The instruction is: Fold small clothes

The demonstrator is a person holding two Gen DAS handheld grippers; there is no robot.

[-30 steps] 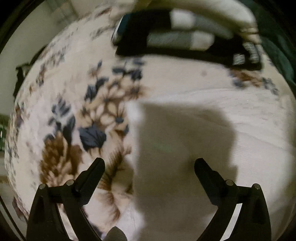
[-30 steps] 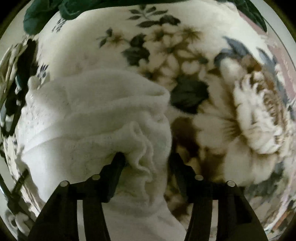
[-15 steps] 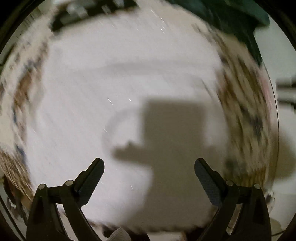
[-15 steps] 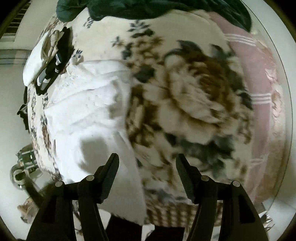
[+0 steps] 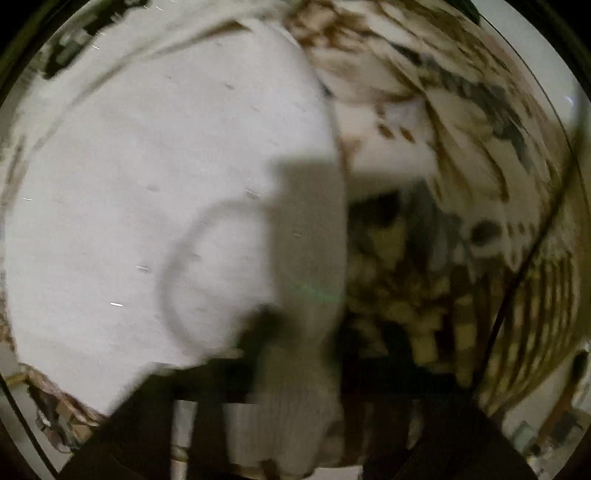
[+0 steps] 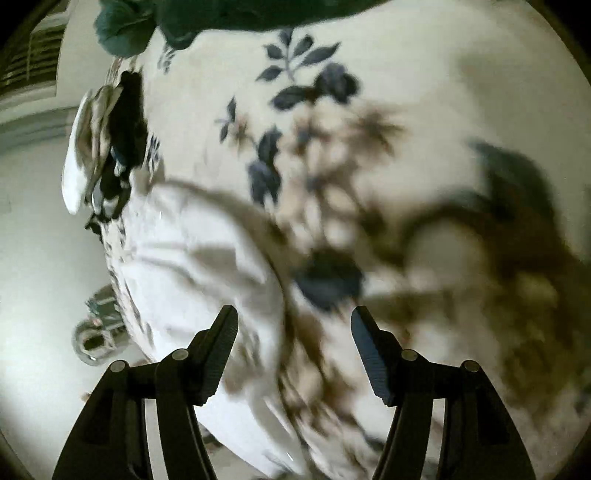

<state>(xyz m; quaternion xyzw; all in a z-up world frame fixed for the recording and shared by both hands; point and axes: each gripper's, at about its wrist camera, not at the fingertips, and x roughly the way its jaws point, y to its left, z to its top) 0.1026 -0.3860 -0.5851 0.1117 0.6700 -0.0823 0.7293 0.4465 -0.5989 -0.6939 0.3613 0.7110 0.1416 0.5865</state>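
- White garment [image 5: 155, 177]: pale knit cloth, spread flat on the floral blanket [image 5: 436, 122]. In the left wrist view it fills the field from 7 to 12 o'clock; a curved seam or neckline shows near centre. In the right wrist view the same garment [image 6: 192, 266] lies at 8 to 9 o'clock, rumpled in folds.
- Left tool [image 5: 295, 354]: heavily blurred, its fingers dark shapes at 6 o'clock. The jaws have come together; a strip of the white cloth runs down between the dark fingers at the garment's right-hand edge. Whether the pads truly pinch that cloth cannot be told through the blur.
- Right tool [image 6: 293, 354]: jaws standing apart, nothing between them. It hangs above the blanket, the garment's edge just beside its left finger [image 6: 218, 354].
- Floral blanket [image 6: 369, 147]: cream, with brown and blue flowers; carries the garment.
- Folded stack [image 6: 107, 147]: black and white pieces at 10 o'clock in the right wrist view, at the blanket's edge, near the garment's far end.
- Dark green cloth [image 6: 229, 14]: at 12 o'clock, along the blanket's far edge.
- Metal object [image 6: 96, 332]: at 8 o'clock, off the blanket, unclear.
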